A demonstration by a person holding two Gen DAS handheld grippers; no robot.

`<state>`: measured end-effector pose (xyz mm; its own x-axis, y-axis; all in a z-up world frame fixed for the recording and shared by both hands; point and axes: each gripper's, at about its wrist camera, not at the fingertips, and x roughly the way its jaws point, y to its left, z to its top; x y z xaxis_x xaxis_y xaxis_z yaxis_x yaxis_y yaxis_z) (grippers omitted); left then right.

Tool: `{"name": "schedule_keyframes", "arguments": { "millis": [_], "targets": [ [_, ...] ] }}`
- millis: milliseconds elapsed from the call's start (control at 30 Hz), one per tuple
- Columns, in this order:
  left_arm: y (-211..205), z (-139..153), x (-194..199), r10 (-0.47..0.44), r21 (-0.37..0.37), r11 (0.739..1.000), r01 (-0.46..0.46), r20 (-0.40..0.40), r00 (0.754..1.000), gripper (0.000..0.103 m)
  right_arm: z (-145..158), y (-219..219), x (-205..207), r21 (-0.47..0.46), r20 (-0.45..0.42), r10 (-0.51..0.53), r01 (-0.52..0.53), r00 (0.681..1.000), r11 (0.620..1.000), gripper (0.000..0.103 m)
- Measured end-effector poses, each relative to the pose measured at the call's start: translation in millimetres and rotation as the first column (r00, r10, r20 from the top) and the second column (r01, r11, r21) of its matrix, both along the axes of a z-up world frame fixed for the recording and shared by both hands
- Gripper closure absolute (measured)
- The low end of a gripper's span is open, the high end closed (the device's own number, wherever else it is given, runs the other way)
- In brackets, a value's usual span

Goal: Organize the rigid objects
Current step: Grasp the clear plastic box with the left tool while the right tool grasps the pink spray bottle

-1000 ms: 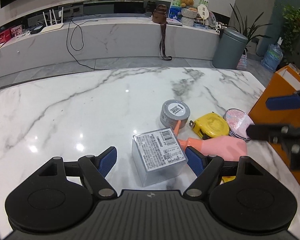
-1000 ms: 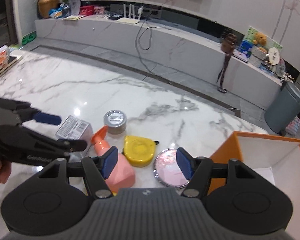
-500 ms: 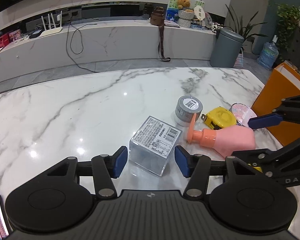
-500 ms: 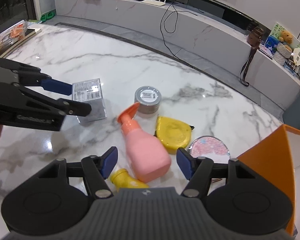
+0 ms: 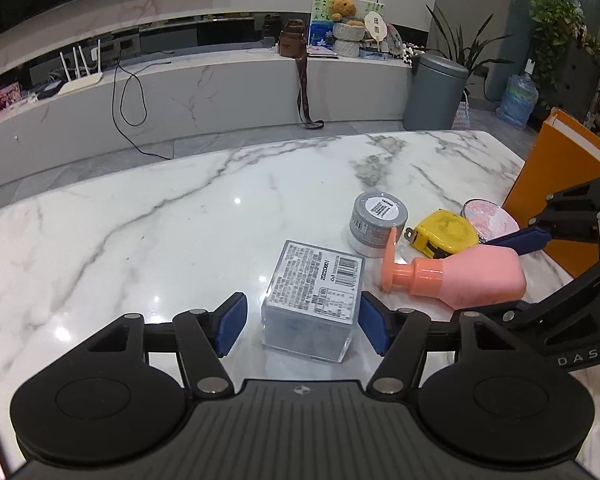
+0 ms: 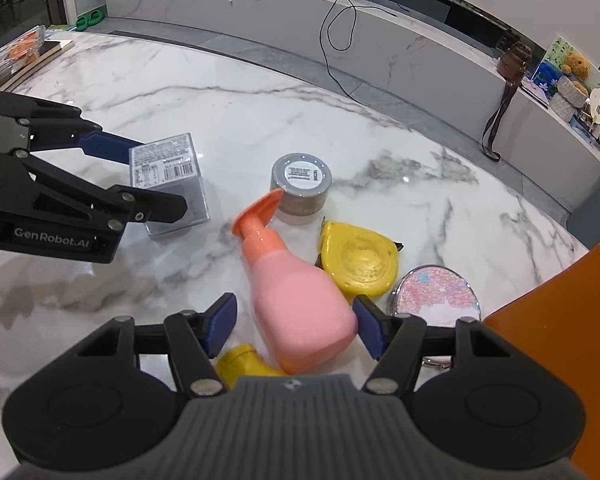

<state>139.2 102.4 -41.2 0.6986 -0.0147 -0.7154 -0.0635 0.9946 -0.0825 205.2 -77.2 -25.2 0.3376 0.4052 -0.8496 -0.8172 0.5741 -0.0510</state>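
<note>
Looking along the left gripper [image 5: 302, 326]: jaws opening, blue pads on either side of the clear box [image 5: 314, 298], a gap on each side, no pressing seen. Box flat on the marble table [image 5: 148, 220], label up. Beyond it a grey tin [image 5: 378, 224], upright. Right of the box a pink bottle [image 5: 472, 274] on its side, orange pump touching the tin. Behind the bottle a yellow tape measure [image 5: 444, 234] and a round pink compact [image 5: 490, 220], side by side. Orange bin [image 5: 560, 196] at the table's right edge. Right gripper [image 5: 536, 268] reaching in from the right, fingers on both sides of the bottle's base.

Looking along the right gripper [image 6: 294, 330]: jaws moderately apart, bottle [image 6: 296, 292] base between the pads, right pad close against it, left pad clear; contact uncertain. Small yellow thing [image 6: 242, 364] just beside the bottle's base, near the left pad. Tape measure [image 6: 360, 260] touching the bottle's right side, compact [image 6: 438, 292] beside it, bin [image 6: 572, 344] at right. Tin [image 6: 302, 186] beyond the pump. Left gripper [image 6: 148, 180] straddling the box [image 6: 168, 182] at left.
</note>
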Motion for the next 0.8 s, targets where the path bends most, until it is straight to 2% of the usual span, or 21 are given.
{"name": "schedule_keyframes", "arguments": {
  "millis": [133,267,367,800],
  "targets": [
    [1.7,-2.9,6.6,-0.006,-0.010,1.000,0.006,-0.002,1.000,0.030,-4.6,2.4,2.8,-0.006,-0.004,-0.007,0.007,1.000,1.000,0.041],
    [1.3,-4.4,10.4,-0.017,-0.027,0.999,0.017,-0.005,1.000,0.044,-8.1,2.5,4.4,-0.014,-0.002,-0.015,0.015,1.000,1.000,0.048],
    [-1.3,-4.8,10.4,-0.024,-0.025,0.999,0.023,-0.006,1.000,0.049,-9.0,1.2,6.2,-0.011,-0.014,-0.020,0.020,1.000,1.000,0.048],
    [0.7,8.0,0.4,0.004,-0.034,0.999,-0.004,-0.012,1.000,0.050,0.8,-0.8,4.0,0.008,-0.064,-0.008,0.009,0.998,1.000,0.053]
  ]
}}
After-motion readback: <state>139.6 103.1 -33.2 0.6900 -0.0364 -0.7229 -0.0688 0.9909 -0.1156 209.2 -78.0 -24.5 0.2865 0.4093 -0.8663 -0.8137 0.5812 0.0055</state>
